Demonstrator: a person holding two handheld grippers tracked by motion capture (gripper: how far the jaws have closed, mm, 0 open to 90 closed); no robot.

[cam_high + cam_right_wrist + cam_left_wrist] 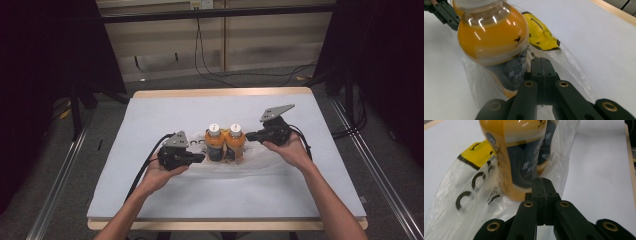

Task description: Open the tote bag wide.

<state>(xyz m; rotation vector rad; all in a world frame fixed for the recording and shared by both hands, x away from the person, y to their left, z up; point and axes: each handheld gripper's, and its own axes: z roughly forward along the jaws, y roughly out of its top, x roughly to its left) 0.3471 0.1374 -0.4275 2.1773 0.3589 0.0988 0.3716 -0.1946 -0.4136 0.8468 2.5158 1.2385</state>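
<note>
On a white-covered worktop (150, 200), the left tool (200, 158), jaws pressed fully together and holding nothing, points at two orange juice bottles (225, 142) standing upright side by side at the centre on a clear plastic bag (461, 202). To their right, the right tool (248, 135), likewise closed and empty, sits just beside the right-hand bottle, near its neck.

Left gripper view: the near orange-filled plastic bottle (516, 157) is cut off above its shoulder by the top edge and hides most of the second bottle (547, 142). Right gripper view: the clear plastic bag's (574, 72) black lettering is unreadable; the bottle's cap is cropped.
</note>
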